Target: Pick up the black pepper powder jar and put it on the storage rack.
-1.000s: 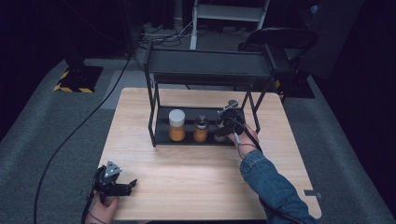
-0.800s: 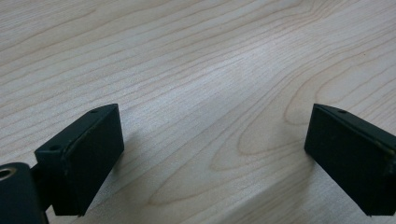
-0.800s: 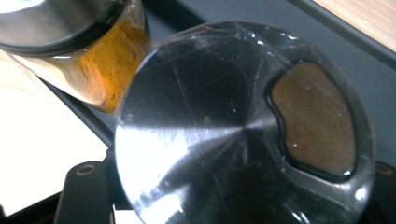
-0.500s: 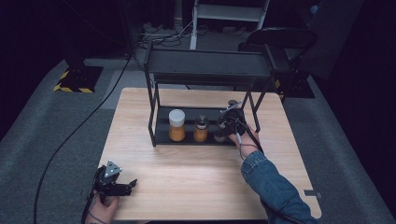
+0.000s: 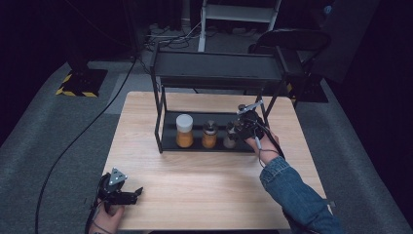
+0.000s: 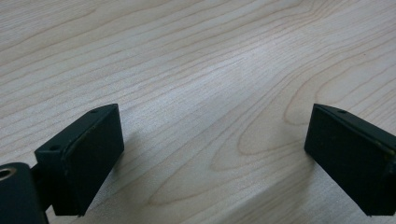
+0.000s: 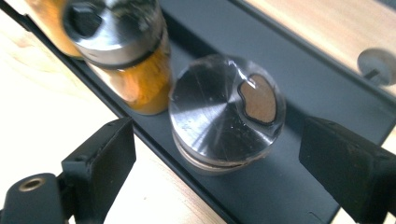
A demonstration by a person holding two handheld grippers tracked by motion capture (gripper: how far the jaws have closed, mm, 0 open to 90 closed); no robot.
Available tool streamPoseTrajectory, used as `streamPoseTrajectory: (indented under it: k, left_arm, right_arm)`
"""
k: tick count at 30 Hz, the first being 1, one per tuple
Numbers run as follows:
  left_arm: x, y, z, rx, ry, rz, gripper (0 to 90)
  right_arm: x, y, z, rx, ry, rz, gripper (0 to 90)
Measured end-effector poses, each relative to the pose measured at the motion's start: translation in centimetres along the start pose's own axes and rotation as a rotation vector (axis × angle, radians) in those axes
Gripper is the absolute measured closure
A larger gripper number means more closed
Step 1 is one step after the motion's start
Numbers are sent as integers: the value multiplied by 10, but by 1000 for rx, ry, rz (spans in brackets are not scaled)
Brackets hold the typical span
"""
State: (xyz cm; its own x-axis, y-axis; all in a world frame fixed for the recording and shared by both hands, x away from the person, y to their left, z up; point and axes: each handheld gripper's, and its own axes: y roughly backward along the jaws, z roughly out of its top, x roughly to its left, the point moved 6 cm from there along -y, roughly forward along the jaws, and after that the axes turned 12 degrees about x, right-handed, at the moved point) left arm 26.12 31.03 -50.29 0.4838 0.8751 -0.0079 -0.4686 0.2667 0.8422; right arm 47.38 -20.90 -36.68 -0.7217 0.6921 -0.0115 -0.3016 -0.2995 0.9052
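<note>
Small shaker jar (image 7: 226, 114) with brushed metal lid, standing upright on the rack's lower shelf (image 7: 280, 186), centre of the right claw view; in the high view, rightmost of three jars (image 5: 229, 136), right of centre. Probably light, rigid, glass-bodied: breakable if tipped, slick on the lid. Best taken around the body just under the lid, not across the smooth top.

Right claw (image 5: 242, 127) above it, jaws just been opening, now wide either side of the lid, pads clear, holding nothing. Left claw (image 5: 127, 195) resting lower left on the bench (image 5: 204, 195), jaws wide, empty.

Orange spice jar (image 7: 119, 51) just beside, upper left, crowding that side. White-capped jar (image 5: 184, 130) farther left. Rack's top shelf (image 5: 219, 68) overhead, limiting any lift.
</note>
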Motion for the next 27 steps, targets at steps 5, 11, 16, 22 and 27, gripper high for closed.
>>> streamPoseTrajectory:
  k: [5, 11, 16, 22, 27]
  left_arm:
    - [0, 0, 0, 0, 0, 0, 47]
    - [0, 0, 0, 0, 2, 1, 47]
    - [0, 0, 0, 0, 2, 1, 47]
    - [0, 0, 0, 0, 2, 2, 47]
    - [0, 0, 0, 1, 1, 2, 47]
  right_arm:
    - [4, 18, -5, -31, 24, -4, 93]
    - [8, 38, -19, -55, 40, -10, 86]
    - [10, 52, -35, -79, 33, -11, 79]
    - [12, 65, -55, -102, 23, -20, 71]
    - [11, 76, -70, -119, 18, -26, 66]
